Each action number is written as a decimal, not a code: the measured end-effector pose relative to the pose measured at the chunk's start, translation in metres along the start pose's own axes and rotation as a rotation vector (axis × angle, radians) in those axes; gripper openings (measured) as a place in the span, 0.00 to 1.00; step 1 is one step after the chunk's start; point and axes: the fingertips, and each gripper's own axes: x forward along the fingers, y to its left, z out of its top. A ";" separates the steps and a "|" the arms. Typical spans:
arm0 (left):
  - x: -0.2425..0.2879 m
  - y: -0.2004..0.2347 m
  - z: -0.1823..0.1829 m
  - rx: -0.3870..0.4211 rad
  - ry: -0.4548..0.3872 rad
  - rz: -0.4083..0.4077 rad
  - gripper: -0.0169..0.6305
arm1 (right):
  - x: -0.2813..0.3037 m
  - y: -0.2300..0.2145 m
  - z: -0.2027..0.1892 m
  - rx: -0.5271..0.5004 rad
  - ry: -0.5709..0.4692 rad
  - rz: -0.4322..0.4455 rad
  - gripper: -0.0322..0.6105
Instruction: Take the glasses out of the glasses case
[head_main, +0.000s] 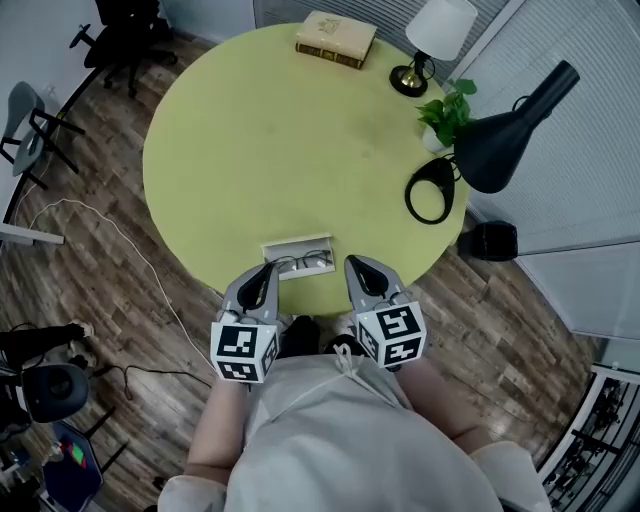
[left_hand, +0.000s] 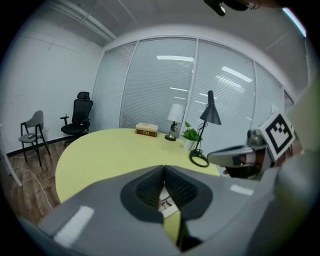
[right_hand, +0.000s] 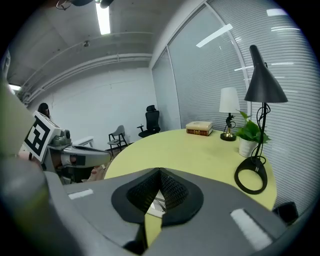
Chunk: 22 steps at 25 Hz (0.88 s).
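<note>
An open white glasses case (head_main: 298, 260) with dark-framed glasses in it lies at the near edge of the round yellow-green table (head_main: 260, 140). My left gripper (head_main: 266, 270) hovers just left of the case, jaws shut and empty. My right gripper (head_main: 354, 264) hovers just right of it, also shut and empty. In the left gripper view the shut jaws (left_hand: 163, 171) hide most of the case (left_hand: 168, 205), and the right gripper (left_hand: 235, 156) shows at the right. In the right gripper view a sliver of the case (right_hand: 156, 205) shows below the shut jaws (right_hand: 159, 173).
At the table's far side lie a book (head_main: 336, 38), a white-shaded lamp (head_main: 430, 40), a small potted plant (head_main: 447, 112) and a black desk lamp (head_main: 500, 140) with a ring base. Office chairs (head_main: 125, 35) and a floor cable (head_main: 120, 240) are at the left.
</note>
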 end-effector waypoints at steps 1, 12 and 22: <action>0.006 0.004 -0.003 -0.011 0.007 -0.012 0.04 | 0.007 -0.003 -0.004 0.008 0.011 -0.006 0.05; 0.072 -0.004 -0.079 0.191 0.276 -0.204 0.12 | 0.056 -0.013 -0.048 0.046 0.148 0.013 0.05; 0.109 -0.022 -0.116 0.514 0.541 -0.378 0.23 | 0.072 -0.030 -0.075 0.075 0.233 0.020 0.05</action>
